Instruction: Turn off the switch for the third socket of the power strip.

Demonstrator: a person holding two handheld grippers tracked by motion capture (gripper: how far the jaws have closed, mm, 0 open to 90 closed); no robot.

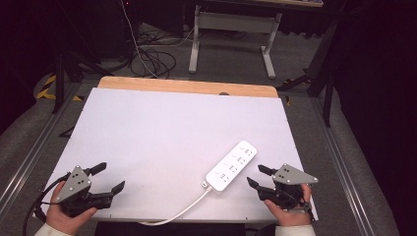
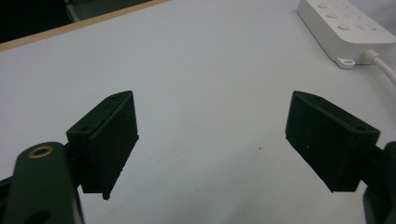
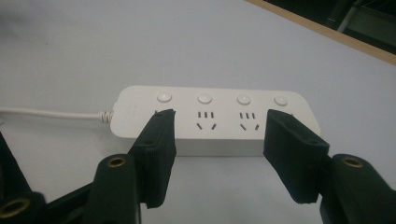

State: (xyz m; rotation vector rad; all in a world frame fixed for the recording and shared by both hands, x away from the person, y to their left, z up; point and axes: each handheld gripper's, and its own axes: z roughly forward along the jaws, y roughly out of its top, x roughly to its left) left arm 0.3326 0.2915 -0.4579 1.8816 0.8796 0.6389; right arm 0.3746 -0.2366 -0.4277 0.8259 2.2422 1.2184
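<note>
A white power strip with several round buttons and sockets lies at the right front of the white tabletop. Its white cable runs off the front edge. My right gripper sits just right of the strip, jaws open and pointing at its long side. In the right gripper view the strip lies just beyond the jaws of my right gripper, with nothing between them. My left gripper is held at the front left corner, open over bare table. The left gripper view has my left gripper wide open and the strip at top right.
A wooden strip edges the far side of the table. Beyond it on the floor stand a grey desk frame and loose cables. Metal rails run along both sides of the table.
</note>
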